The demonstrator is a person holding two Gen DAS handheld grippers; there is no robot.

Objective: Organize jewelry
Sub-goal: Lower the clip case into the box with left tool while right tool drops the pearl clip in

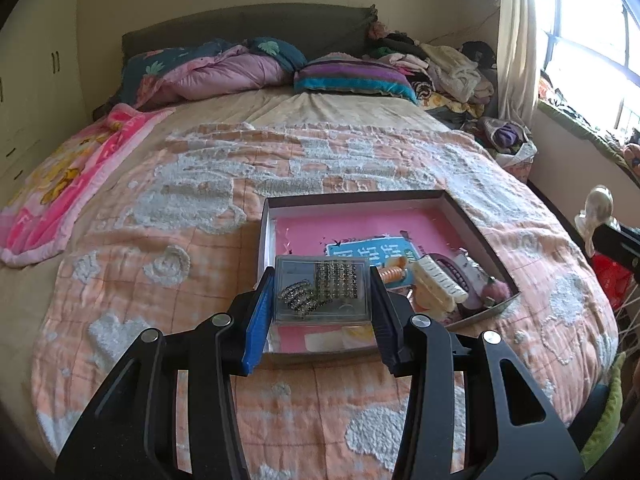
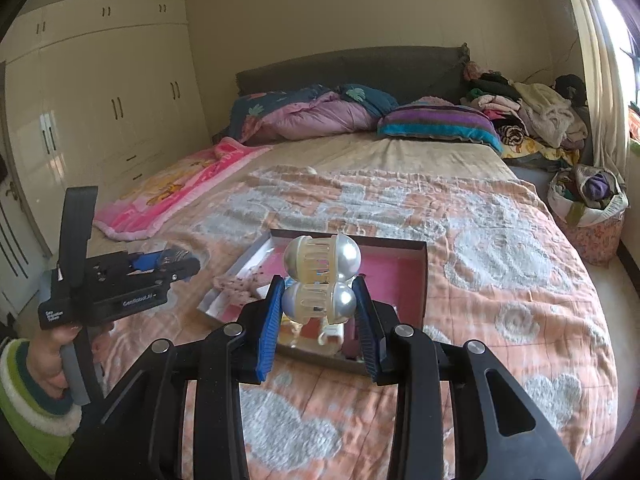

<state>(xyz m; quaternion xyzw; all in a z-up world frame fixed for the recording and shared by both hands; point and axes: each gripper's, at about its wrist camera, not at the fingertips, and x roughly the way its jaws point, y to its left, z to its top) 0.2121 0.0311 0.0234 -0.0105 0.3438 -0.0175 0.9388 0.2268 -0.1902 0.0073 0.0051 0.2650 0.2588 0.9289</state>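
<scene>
My left gripper (image 1: 322, 292) is shut on a clear plastic case (image 1: 322, 276) of rhinestone jewelry and holds it over the near end of a shallow cardboard box (image 1: 352, 198) with a pink floor. In the box lie a cream hair claw (image 1: 438, 280), an orange clip (image 1: 394, 274) and other hair pieces. My right gripper (image 2: 318, 306) is shut on a pearl-and-cream hair claw (image 2: 320, 276), held above the same box (image 2: 424, 276). The left gripper (image 2: 160, 266) also shows at the left of the right wrist view.
The box sits on an orange and white quilt (image 1: 200, 208) on a bed. Pillows (image 1: 352, 76) and a pile of clothes (image 1: 448, 68) lie at the head. A pink blanket (image 1: 64, 184) lies at the left. A wardrobe (image 2: 100, 100) stands beyond, a basket (image 2: 592, 216) at the right.
</scene>
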